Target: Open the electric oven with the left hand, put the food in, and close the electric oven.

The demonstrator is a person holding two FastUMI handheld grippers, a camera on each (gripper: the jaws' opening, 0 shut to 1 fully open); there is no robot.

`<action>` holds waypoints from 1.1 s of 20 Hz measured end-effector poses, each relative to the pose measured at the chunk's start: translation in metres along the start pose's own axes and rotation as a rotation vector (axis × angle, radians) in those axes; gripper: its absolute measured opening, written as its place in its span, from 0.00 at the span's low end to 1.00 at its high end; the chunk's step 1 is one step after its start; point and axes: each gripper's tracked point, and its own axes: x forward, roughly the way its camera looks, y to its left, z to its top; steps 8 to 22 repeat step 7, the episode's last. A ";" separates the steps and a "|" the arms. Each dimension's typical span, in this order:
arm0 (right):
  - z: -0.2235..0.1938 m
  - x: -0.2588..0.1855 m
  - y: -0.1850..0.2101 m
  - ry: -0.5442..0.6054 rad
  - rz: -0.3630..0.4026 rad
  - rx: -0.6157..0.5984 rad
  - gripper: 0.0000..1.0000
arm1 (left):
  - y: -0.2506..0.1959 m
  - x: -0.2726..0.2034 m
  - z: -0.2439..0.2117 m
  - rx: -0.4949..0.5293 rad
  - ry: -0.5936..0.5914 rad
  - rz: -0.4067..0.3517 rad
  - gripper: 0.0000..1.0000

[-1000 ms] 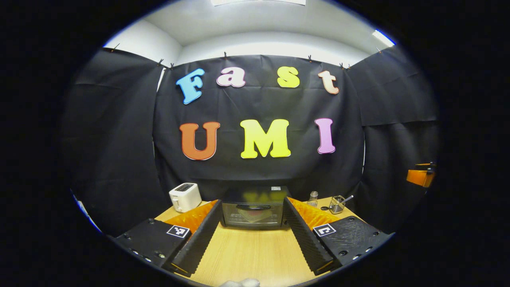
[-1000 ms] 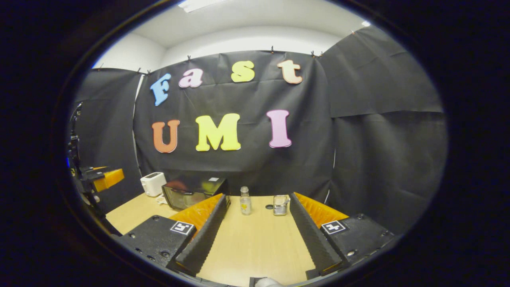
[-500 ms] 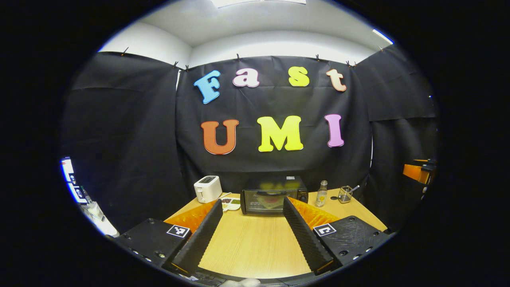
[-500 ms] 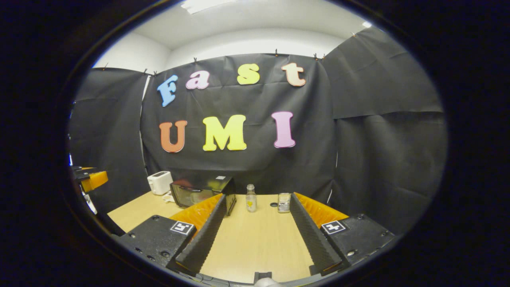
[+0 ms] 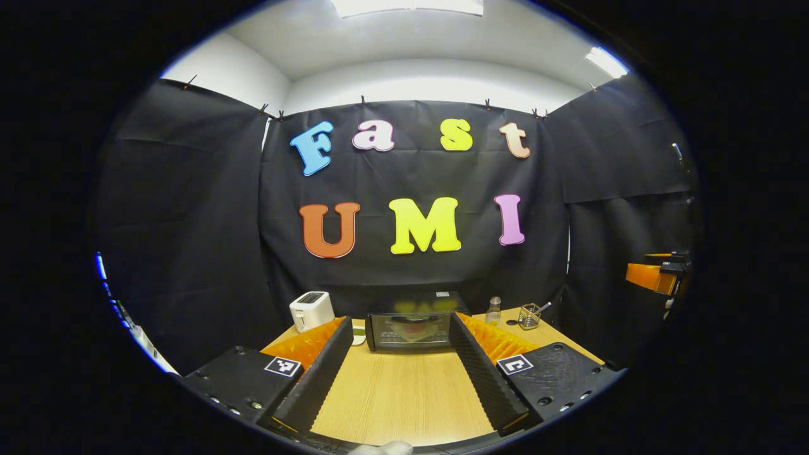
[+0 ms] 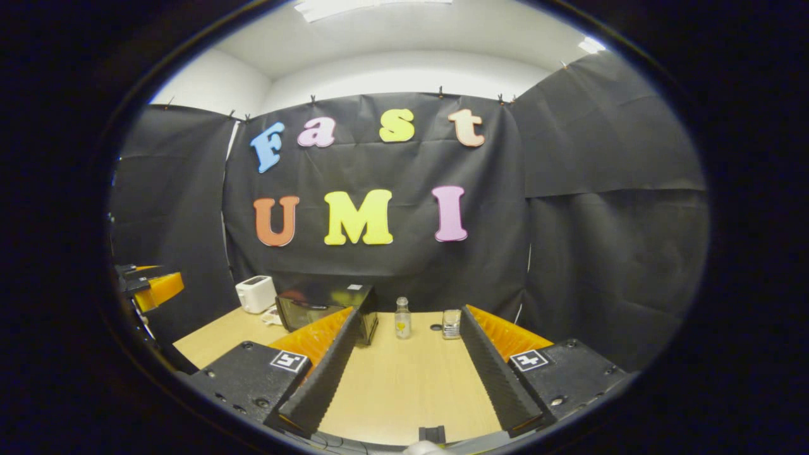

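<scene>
Wooden table lies under your left gripper and right gripper, both spread wide, holding nothing. One electric oven, door closed, stands at the table's back beside one toaster, one bottle.

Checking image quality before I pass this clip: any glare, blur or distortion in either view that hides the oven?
Left gripper view: sharp, evenly lit; the oven top and door glass carry soft coloured reflections, so its inside is unclear; ceiling lights blow out. Right gripper view: strong fisheye bending at the edges; the oven sits left, partly behind a finger, its glass dark with glare.
</scene>
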 end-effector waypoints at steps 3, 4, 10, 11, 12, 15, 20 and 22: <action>0.007 -0.007 0.011 -0.018 -0.019 -0.006 1.00 | 0.014 -0.002 0.002 -0.002 -0.019 -0.008 0.97; 0.006 -0.010 0.015 -0.020 -0.028 -0.013 0.97 | 0.019 -0.002 0.000 0.011 -0.020 -0.011 0.96; 0.001 -0.020 0.028 -0.026 -0.049 -0.022 0.97 | 0.029 -0.005 -0.005 0.017 -0.033 -0.025 0.96; 0.001 -0.020 0.028 -0.026 -0.049 -0.022 0.97 | 0.029 -0.005 -0.005 0.017 -0.033 -0.025 0.96; 0.001 -0.020 0.028 -0.026 -0.049 -0.022 0.97 | 0.029 -0.005 -0.005 0.017 -0.033 -0.025 0.96; 0.001 -0.020 0.028 -0.026 -0.049 -0.022 0.97 | 0.029 -0.005 -0.005 0.017 -0.033 -0.025 0.96; 0.001 -0.020 0.028 -0.026 -0.049 -0.022 0.97 | 0.029 -0.005 -0.005 0.017 -0.033 -0.025 0.96; 0.001 -0.020 0.028 -0.026 -0.049 -0.022 0.97 | 0.029 -0.005 -0.005 0.017 -0.033 -0.025 0.96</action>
